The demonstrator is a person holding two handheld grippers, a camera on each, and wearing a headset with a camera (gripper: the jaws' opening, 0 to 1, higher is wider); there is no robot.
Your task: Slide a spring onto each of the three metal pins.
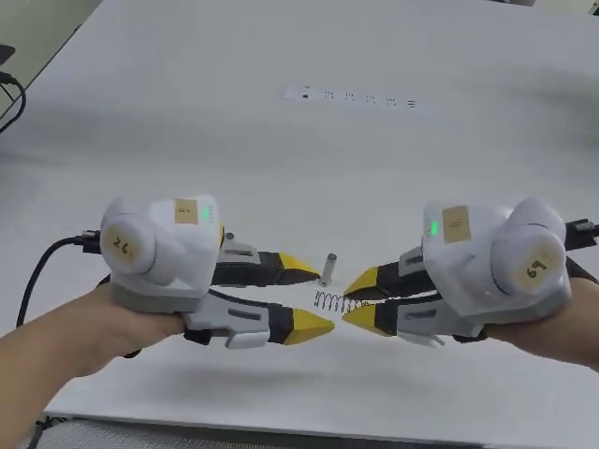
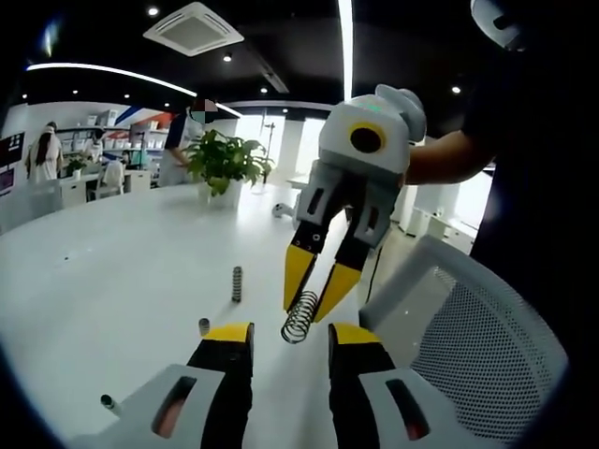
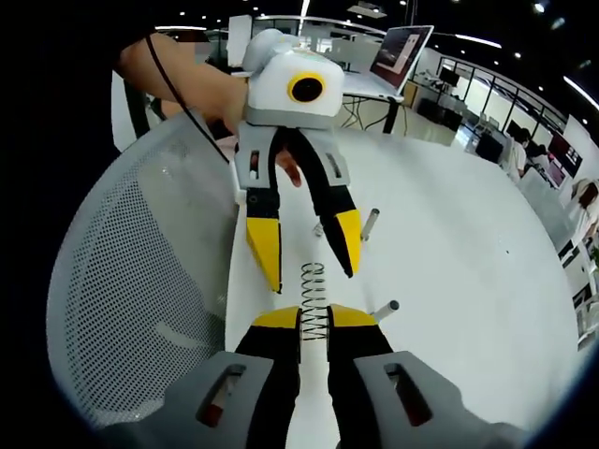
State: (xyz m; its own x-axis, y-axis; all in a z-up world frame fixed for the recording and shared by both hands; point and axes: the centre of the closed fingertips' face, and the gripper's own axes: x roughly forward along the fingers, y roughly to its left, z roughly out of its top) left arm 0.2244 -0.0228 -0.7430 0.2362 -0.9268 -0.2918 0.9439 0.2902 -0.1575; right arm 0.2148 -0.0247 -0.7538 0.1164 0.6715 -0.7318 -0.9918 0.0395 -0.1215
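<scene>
Partly hidden: the near end of the spring (image 1: 329, 301) lies inside the right gripper (image 1: 345, 303), whose two yellow-tipped jaws are pressed onto it. The far end projects free, above the white table (image 1: 281, 168).

Facing that spring, the left gripper (image 1: 326, 297) has its jaws spread, one tip on either side of the free end. I cannot tell whether either tip touches the coil.

From the head view, one upright metal pin (image 1: 329, 266) stands just beyond the spring. The gripper bodies screen the table on both sides of it.

The left gripper view gives the fuller count, with three upright pieces standing on the table to one side of the spring:
- One ribbed piece (image 2: 237, 283), apparently a pin already wearing a coil, though too small to confirm.
- One short bare pin (image 2: 204, 325).
- One bare pin (image 2: 109, 402) at the picture's edge, distorted by the lens.

Other items:
- One power strip (image 1: 351, 96) lies well beyond the spring, its sockets blurred.
- One mesh chair back (image 2: 468, 318), cut off at the edge, stands on the spring's near side.

Count:
- Grippers: two.
- Loose spring: one.
</scene>
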